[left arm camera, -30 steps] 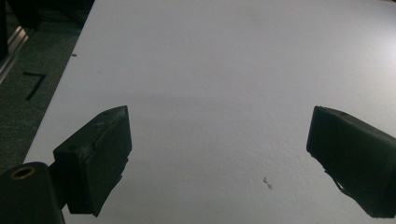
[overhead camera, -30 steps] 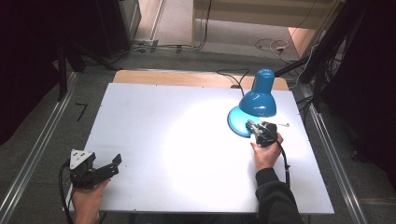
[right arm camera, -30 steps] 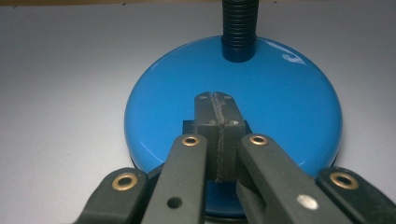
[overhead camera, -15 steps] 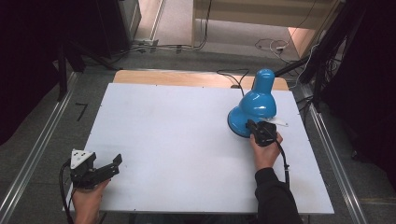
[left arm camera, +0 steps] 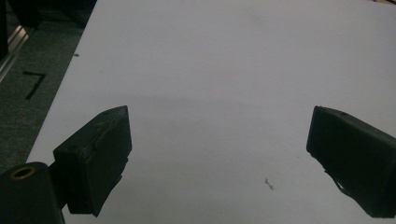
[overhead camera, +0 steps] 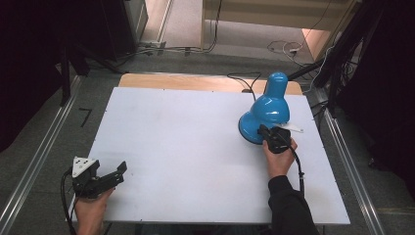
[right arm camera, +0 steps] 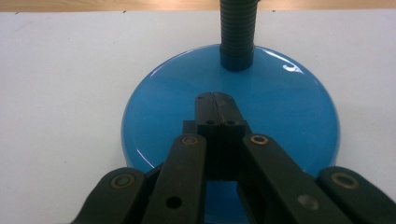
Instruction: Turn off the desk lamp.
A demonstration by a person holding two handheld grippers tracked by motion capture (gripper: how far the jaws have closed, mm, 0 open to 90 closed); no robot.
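Nearest the person, the left gripper point(overhead camera: 100, 178) sits at the near left corner of the white tabletop point(overhead camera: 186, 147), jaws spread wide with nothing between them. In the left gripper view its gripper point(left arm camera: 219, 154) just looks out over bare white surface, so it's parked and out of the way.

Further in, on the right side, the right gripper point(overhead camera: 269, 134) is down on the round base of the blue desk lamp point(overhead camera: 266, 110). In the right gripper view the jaws are pressed together, tips resting on or just over the glossy blue base point(right arm camera: 280, 116), a bit short of the black ribbed gooseneck point(right arm camera: 238, 32) that rises from it. They're not pinching anything, so this looks like a poke with closed tips, probably at a switch on the base, though no button can be made out under them.

The lamp itself stands near the far right corner of the tabletop, shade bent down toward the surface, with its cord point(overhead camera: 240, 78) running off the far edge.

If it's a press, the trick would be to push straight down, not forward, since the base is slick and could skate toward the far edge. Keep the tips closed, go gentle, and lift straight off, clear of the gooseneck.
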